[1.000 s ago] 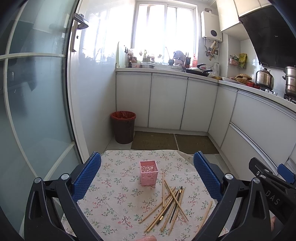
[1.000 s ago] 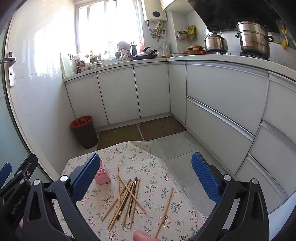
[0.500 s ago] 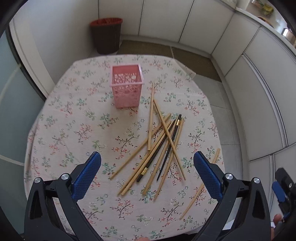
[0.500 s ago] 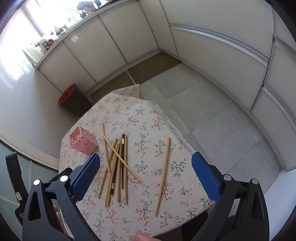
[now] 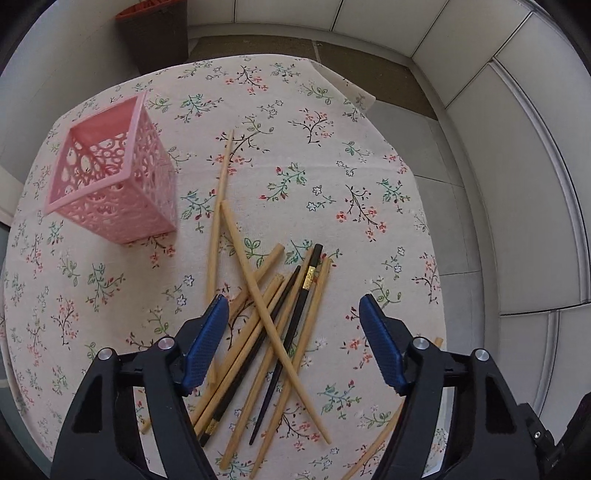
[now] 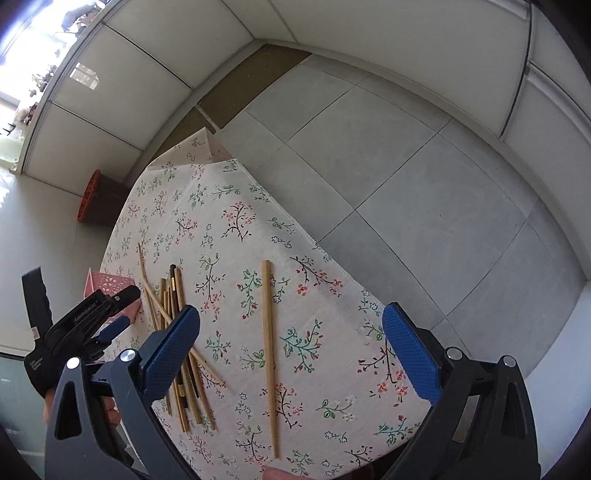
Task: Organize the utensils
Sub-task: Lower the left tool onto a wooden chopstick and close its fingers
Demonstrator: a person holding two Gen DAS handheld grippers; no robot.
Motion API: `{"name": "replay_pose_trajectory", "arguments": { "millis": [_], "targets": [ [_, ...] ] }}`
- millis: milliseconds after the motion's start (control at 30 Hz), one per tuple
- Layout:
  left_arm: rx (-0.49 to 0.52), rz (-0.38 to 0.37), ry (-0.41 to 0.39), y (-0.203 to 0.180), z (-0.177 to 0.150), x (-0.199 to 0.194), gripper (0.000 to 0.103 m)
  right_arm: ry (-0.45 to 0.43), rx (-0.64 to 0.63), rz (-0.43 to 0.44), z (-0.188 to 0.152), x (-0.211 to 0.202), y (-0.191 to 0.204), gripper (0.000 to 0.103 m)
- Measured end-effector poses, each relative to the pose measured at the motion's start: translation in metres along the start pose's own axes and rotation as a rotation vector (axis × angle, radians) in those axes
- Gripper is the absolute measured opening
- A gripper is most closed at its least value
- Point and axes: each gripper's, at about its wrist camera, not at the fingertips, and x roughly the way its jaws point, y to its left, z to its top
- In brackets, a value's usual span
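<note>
Left wrist view shows the left gripper [image 5: 291, 339], jaws just narrowing but gripping nothing, over the chopstick pile [image 5: 273, 332] mid-tabletop beside the pink basket [image 5: 110, 184], while the right gripper [image 6: 291, 354], jaws spread, straddles a stray chopstick [image 6: 269, 354] near the edge, likely for pickup.

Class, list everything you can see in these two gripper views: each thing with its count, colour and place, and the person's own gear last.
pink holder: one, pink lattice, upright on the cloth's left.
chopstick pile: about ten, mostly tan, two black, crossed mid-cloth.
lone chopstick: one, tan, apart to the pile's right.
tablecloth: one, cream floral, covering the table.
bin: one, brown with a red liner, on the floor beyond.
cabinets: white, along the walls.
left gripper: black with blue pads, open over the pile, jaws just closing.
right gripper: same, open over the lone chopstick.
</note>
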Motion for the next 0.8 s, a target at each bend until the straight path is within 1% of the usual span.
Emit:
{"name": "replay_pose_trajectory", "arguments": {
  "millis": [67, 133, 167, 233, 300, 400, 500, 567, 667, 733, 800],
  "targets": [
    [0.014, 0.028, 0.007, -0.004, 0.008, 0.010, 0.065, 0.017, 0.020, 0.014, 0.002, 0.002, -0.004, 0.096],
    [0.009, 0.050, 0.021, -0.001, 0.015, 0.020, 0.057, 0.051, 0.042, 0.045, 0.003, 0.006, -0.008, 0.096],
    [0.001, 0.064, 0.024, 0.002, 0.017, 0.024, 0.056, 0.068, 0.051, 0.066, 0.004, 0.009, -0.009, 0.096],
    [-0.018, 0.073, 0.027, 0.007, 0.021, 0.030, 0.049, 0.092, 0.065, 0.101, 0.004, 0.012, -0.009, 0.096],
    [-0.038, 0.084, 0.038, 0.012, 0.024, 0.037, 0.045, 0.093, 0.064, 0.104, 0.004, 0.012, -0.008, 0.096],
    [-0.042, 0.092, 0.043, 0.016, 0.028, 0.043, 0.033, 0.100, 0.066, 0.118, 0.006, 0.013, -0.008, 0.096],
    [-0.056, 0.110, 0.028, 0.017, 0.032, 0.044, 0.026, 0.103, 0.066, 0.120, 0.006, 0.013, -0.009, 0.096],
    [-0.071, 0.109, 0.031, 0.017, 0.037, 0.045, 0.025, 0.093, 0.072, 0.099, 0.007, 0.013, -0.011, 0.096],
    [-0.081, 0.136, 0.053, 0.019, 0.045, 0.051, 0.025, 0.080, 0.076, 0.069, 0.009, 0.013, -0.015, 0.096],
    [-0.122, 0.124, 0.081, 0.027, 0.046, 0.056, 0.025, 0.078, 0.062, 0.045, 0.008, 0.014, -0.013, 0.096],
    [-0.128, 0.104, 0.068, 0.031, 0.045, 0.053, 0.024, 0.074, 0.046, 0.029, 0.006, 0.015, -0.010, 0.096]
  ]
}}
